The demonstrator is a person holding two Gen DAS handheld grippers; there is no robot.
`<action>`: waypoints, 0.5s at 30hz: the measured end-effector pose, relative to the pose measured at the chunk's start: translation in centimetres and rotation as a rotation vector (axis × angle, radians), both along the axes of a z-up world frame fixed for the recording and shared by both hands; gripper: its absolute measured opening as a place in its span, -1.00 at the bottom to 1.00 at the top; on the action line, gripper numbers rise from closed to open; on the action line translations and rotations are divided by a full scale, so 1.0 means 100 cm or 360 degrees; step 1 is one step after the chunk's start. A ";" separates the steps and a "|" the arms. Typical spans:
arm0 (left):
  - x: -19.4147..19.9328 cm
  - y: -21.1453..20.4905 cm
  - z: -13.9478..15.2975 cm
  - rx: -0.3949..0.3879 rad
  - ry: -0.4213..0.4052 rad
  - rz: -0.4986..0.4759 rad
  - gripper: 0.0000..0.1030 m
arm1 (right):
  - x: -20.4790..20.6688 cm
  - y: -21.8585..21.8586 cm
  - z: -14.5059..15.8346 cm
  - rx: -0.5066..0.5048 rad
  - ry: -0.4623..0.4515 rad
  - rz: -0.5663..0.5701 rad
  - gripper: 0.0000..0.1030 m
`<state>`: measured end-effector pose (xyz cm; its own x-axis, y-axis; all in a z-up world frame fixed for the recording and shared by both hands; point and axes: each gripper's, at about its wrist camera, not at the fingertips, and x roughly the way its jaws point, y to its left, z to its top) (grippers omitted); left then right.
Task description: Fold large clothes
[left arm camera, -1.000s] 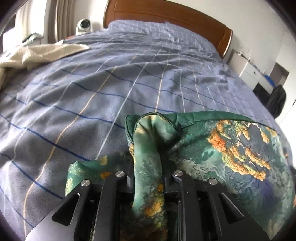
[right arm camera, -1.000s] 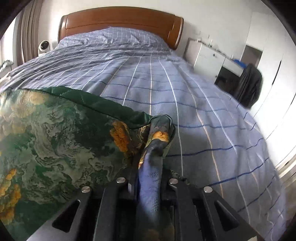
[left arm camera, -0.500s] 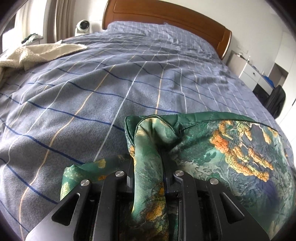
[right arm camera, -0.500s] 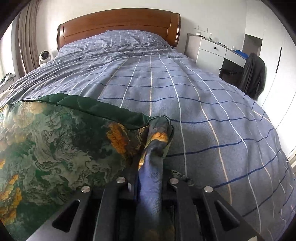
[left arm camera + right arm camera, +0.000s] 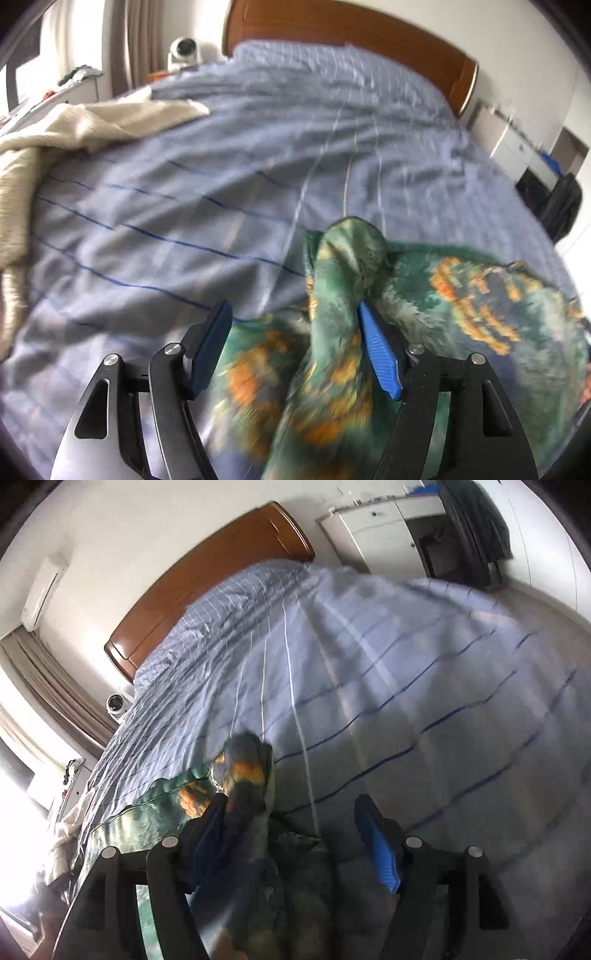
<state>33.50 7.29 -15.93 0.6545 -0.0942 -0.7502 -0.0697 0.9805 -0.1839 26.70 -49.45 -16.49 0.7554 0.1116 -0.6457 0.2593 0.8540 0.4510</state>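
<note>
The step in hand looks like the release after a fold: both grippers are opening. The left gripper (image 5: 295, 347) has its jaws apart, a ridge of the green patterned garment (image 5: 343, 295) loose between them. The right gripper (image 5: 291, 834) stands likewise, cloth draped against its nine-o'clock finger. The garment lies on the bed (image 5: 184, 206), toward five o'clock. Next, I judge, both must back clear without dragging the cloth.

A wide bed under a blue-grey checked cover (image 5: 258, 155) stood against a white wall, with a curved brown wooden headboard (image 5: 351, 33) behind it. Beige curtains (image 5: 48, 675) hung beside a bright window, a white air conditioner (image 5: 42, 590) was mounted high, and white cabinets (image 5: 373, 531) stood opposite.
</note>
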 end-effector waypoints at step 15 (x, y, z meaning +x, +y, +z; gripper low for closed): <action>-0.015 -0.218 0.015 0.0026 -0.0014 -0.0816 0.63 | -0.006 0.087 0.013 0.0191 -0.0026 0.0485 0.38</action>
<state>32.03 -14.52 -14.47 0.5336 -0.3931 -0.7488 0.4226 0.8909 -0.1665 26.15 -40.79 -15.23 0.6857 0.4085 -0.6025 -0.0079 0.8318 0.5550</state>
